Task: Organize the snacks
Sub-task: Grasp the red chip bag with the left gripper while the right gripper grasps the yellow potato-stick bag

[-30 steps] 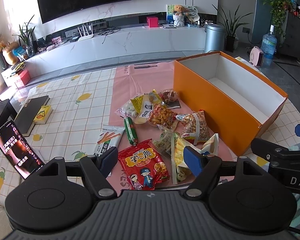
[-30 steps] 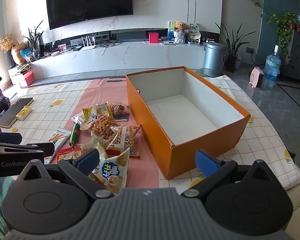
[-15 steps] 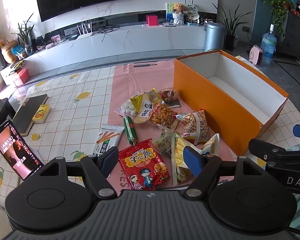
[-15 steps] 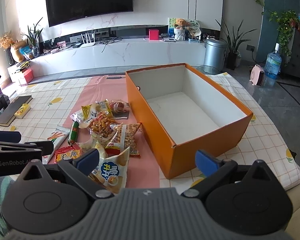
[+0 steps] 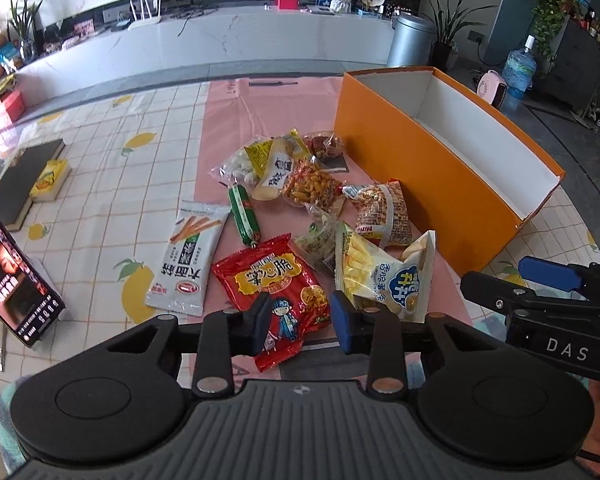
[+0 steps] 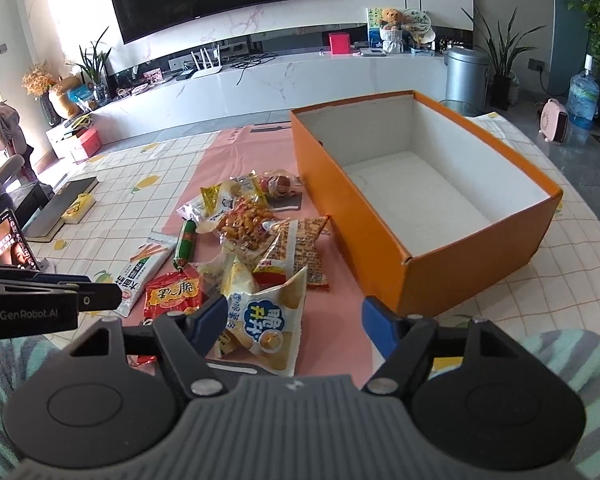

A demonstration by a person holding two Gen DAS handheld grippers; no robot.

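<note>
A pile of snack packets lies on the pink mat left of an open orange box (image 5: 420, 184) (image 6: 340, 208) with a bare white inside. My left gripper (image 5: 300, 320) is low over the red packet (image 5: 276, 284). Its jaws are closing, the packet's near end lies between them, and no pad visibly presses on it. My right gripper (image 6: 292, 320) hangs over the white-and-yellow chip bag (image 6: 268, 316) (image 5: 384, 280). Its jaws are closing too, still wide, with the bag between them and untouched.
Beyond lie a green sausage (image 5: 243, 216), a white stick-snack packet (image 5: 188, 260), a checked biscuit bag (image 5: 384, 212) and several small packets. A propped phone (image 5: 12, 272) and a dark book (image 5: 24, 176) sit at the left on the chequered cloth.
Both grippers have sunk and tilted toward the pile. The left jaws have narrowed a lot around the red packet. The right jaws have narrowed somewhat over the chip bag.
</note>
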